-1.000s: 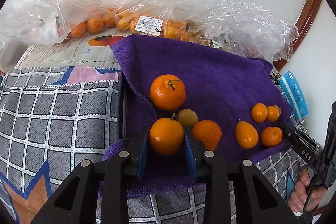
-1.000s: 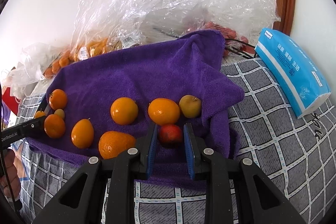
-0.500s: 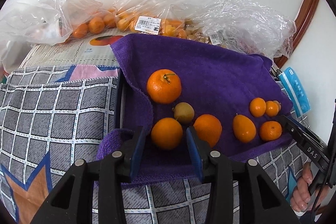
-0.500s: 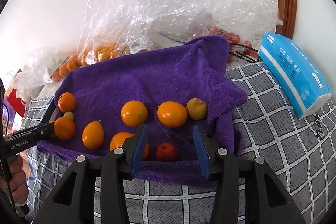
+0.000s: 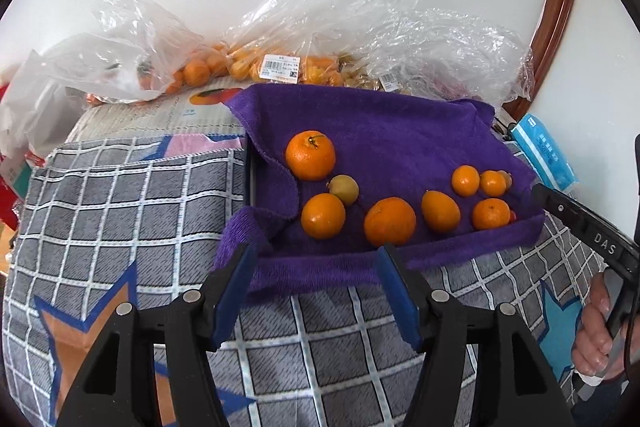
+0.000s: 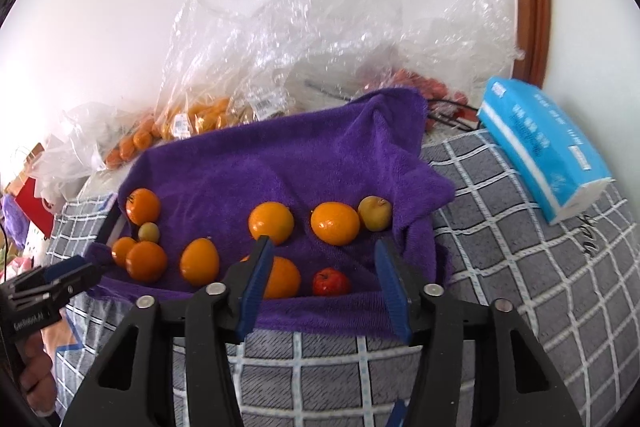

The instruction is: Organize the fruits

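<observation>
Off the fruit now, both hand-held grippers (image 5: 316,259) (image 6: 324,255).

— Right wrist view: big orange (image 6: 282,277) half behind the left blue pad of the right tongs (image 6: 322,269). Far-left small orange (image 6: 120,250) partly behind its neighbour.

— Left wrist view: red fruit (image 5: 512,215) only a sliver behind an orange. Holding hand (image 5: 596,331) cut by the frame edge.

— Bagged fruit (image 6: 204,113)?

— Blurred through plastic; labels unreadable.

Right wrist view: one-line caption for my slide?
Open right gripper hovers before a small red fruit among oranges on a purple towel.
</observation>
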`<state>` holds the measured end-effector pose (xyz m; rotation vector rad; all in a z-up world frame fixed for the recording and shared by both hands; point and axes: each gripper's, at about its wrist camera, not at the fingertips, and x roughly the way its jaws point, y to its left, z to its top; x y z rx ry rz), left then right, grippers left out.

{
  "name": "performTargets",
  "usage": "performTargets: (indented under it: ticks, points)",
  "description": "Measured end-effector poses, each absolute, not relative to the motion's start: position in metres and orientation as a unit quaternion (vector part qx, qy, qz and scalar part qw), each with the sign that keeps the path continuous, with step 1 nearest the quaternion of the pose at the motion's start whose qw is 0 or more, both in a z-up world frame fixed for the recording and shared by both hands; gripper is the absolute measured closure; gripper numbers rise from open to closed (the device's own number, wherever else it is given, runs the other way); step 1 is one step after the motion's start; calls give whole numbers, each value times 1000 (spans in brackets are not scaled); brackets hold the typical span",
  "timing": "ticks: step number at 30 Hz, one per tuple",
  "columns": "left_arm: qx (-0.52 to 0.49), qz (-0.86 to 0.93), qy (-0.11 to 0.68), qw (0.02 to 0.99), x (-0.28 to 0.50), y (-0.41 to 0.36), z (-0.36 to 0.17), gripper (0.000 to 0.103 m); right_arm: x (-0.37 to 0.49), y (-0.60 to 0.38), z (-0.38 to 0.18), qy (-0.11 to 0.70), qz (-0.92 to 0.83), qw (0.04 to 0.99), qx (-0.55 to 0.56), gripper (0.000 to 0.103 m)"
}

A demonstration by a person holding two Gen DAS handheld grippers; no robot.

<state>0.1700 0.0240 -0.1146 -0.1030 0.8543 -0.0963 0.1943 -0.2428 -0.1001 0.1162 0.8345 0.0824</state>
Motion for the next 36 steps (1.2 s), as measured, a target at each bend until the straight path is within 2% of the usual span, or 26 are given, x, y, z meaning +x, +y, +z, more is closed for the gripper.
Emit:
performTargets:
  ticks: [5, 6, 12, 21, 22, 24, 29, 36]
  points:
    - [-49, -47, 393, 917, 137, 24, -97, 37, 164, -226, -71, 391, 26, 919, 34, 41]
    - [-49, -45, 390, 918, 130, 25, -94, 31, 157, -224, -65, 389, 25, 920, 32, 41]
    - [-64, -39, 372, 925, 93, 27, -79, 29, 103, -214, -35, 366, 34, 930, 22, 41]
    - [-45, -28, 317, 947, 34, 14, -48, 13, 40, -204, -15, 375, 27, 926, 13, 41]
    - [-44, -28, 313, 948, 28, 14, -46, 11, 33, -204, -12, 371, 29, 928, 17, 38]
    - [-35, -24, 302, 952, 17, 10, -41, 10, 22, -204, -7, 361, 31, 932, 21, 16]
    - [-19, -21, 291, 956, 2, 4, -33, 6, 2, -198, 7, 341, 14, 940, -5, 3]
    - [-11, -22, 290, 957, -10, -4, -28, 5, -7, -203, 14, 340, 14, 940, 6, 1]
